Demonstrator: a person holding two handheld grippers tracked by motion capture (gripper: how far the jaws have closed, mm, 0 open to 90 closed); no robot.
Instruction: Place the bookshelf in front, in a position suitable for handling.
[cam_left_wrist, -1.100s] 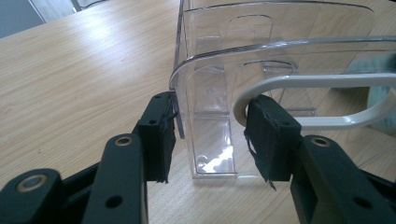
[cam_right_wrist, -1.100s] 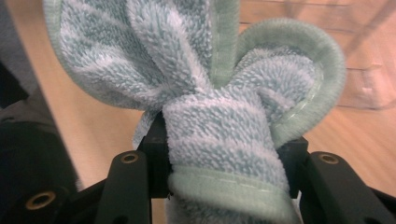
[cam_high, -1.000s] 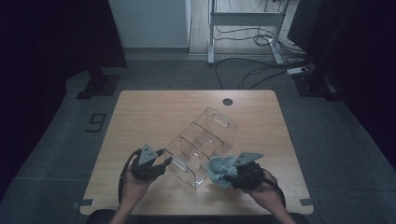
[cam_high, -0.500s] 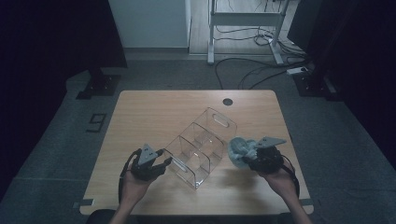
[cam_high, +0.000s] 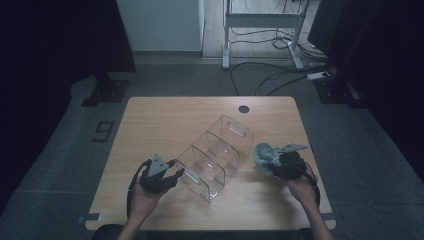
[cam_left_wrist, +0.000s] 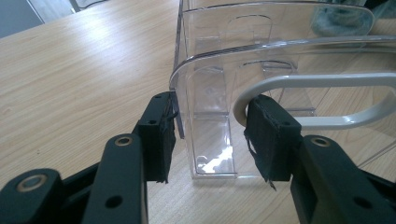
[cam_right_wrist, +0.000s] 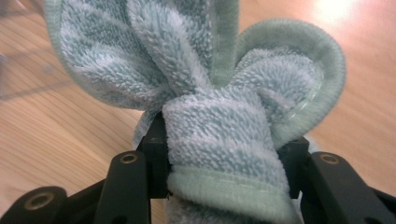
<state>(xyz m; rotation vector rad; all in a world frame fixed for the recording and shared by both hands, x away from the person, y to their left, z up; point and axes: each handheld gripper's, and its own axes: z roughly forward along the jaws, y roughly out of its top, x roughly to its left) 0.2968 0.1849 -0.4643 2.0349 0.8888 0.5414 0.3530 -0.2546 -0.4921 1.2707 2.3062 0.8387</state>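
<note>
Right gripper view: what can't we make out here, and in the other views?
- Right gripper view: towel hides the pads and the table ahead.
- Left gripper view: organizer cut off at the top and right edges; far compartments unclear through the walls.
- High view: both grippers too small to judge grip.

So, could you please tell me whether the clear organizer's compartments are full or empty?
Empty: the clear organizer shows only bare wood through its walls; the towel is outside, in the right gripper.

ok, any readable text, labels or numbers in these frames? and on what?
"9": a pale marking on the dark floor left of the table, high view.
No print can be made out on the clear organizer, the towel or the grippers.
</note>
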